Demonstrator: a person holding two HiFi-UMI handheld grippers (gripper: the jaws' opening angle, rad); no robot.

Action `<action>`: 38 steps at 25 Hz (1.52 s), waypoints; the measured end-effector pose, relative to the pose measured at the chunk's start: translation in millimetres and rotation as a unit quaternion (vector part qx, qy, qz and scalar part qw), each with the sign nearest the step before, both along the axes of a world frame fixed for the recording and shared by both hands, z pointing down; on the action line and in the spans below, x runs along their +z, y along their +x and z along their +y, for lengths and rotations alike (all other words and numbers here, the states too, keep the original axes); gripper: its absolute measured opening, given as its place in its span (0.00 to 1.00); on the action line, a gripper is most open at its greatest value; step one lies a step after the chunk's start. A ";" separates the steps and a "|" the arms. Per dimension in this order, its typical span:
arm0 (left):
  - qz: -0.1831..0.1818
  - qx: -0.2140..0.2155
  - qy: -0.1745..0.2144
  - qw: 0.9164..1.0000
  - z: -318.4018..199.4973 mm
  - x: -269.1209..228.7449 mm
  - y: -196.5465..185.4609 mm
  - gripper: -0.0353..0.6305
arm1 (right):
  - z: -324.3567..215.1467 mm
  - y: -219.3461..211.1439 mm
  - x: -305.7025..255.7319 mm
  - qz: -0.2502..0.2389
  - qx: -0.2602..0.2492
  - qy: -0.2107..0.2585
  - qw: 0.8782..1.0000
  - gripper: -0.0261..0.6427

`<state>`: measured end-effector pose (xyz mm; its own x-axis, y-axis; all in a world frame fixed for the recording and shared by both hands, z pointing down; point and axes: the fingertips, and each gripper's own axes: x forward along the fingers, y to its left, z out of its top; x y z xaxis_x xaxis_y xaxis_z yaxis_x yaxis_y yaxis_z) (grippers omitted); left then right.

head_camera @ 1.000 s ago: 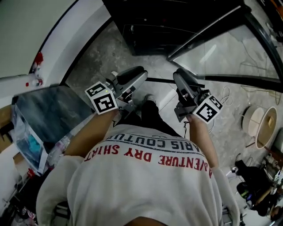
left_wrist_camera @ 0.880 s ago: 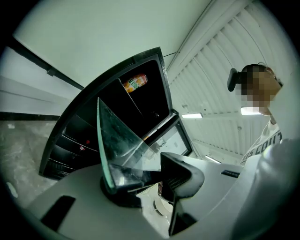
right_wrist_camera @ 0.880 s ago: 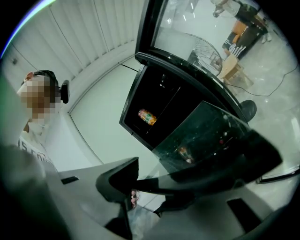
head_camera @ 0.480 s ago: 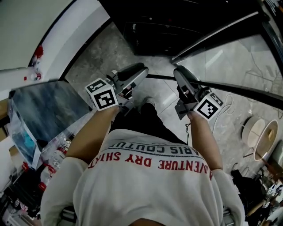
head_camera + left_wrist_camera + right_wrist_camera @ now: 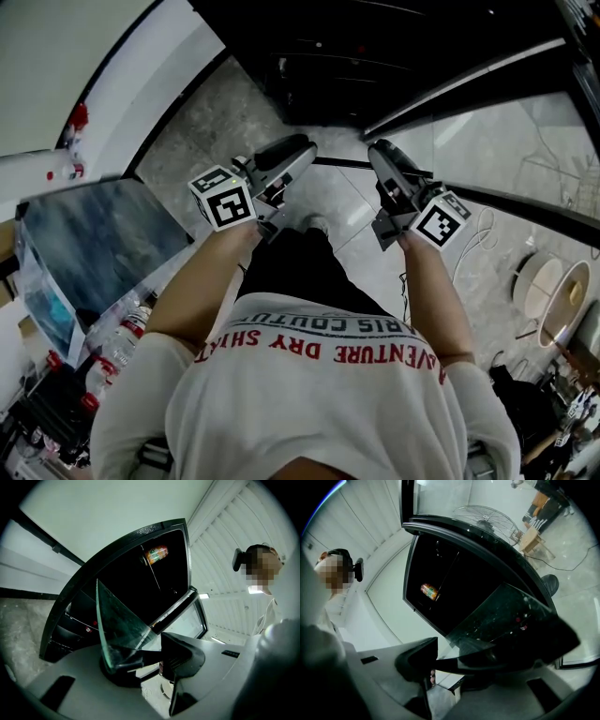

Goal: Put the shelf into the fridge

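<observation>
Shelf, a clear glass pane, is held in the air before the open fridge and is not yet inside it. The left gripper pinches one near corner, its jaws pressed onto the glass edge. The right gripper has the opposite corner between its jaws, and those jaws are opening. The glass lies against one jaw, and the pads appear to be only just on it. In the head view the shelf can hardly be made out between the two grippers.

Hazards, as judged:

1. **Loss of hold on the right.** If the right jaws spread further before the fridge bears the shelf, the whole weight turns on the left corner pinch. Smooth glass would likely slip out, fall to the stone floor and break.
2. **Edge strike.** A skewed approach would knock the glass on the fridge frame or the open glass door.
3. **Obstruction.** A bottle sits inside, and a shelf fed in at its height would hit it.
4. **Seating.** The supports in the dark interior cannot be made out, so the shelf may seat tilted or on one side only.
</observation>
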<state>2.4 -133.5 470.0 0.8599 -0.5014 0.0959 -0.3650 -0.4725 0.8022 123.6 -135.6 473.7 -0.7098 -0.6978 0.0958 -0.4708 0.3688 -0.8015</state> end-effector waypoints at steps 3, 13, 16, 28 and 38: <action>0.000 -0.001 -0.002 1.000 -8.6 9.4 -0.9 0.27 | -8.8 -1.5 9.1 0.003 -0.003 -0.002 1.000 0.26; 0.003 0.000 -0.005 1.000 -35.3 32.4 1.9 0.27 | -35.6 0.6 29.4 0.011 -0.003 0.001 1.000 0.26; 0.002 -0.002 -0.004 1.000 -40.6 37.5 2.7 0.27 | -41.5 1.6 34.6 0.010 -0.005 0.002 1.000 0.26; -0.004 -0.010 0.019 1.000 -72.1 49.3 0.4 0.28 | -73.3 -1.2 42.1 0.012 -0.008 0.031 0.999 0.26; -0.010 -0.014 0.043 0.999 -82.9 50.5 -1.0 0.29 | -81.3 1.8 50.1 0.005 0.005 0.029 1.000 0.26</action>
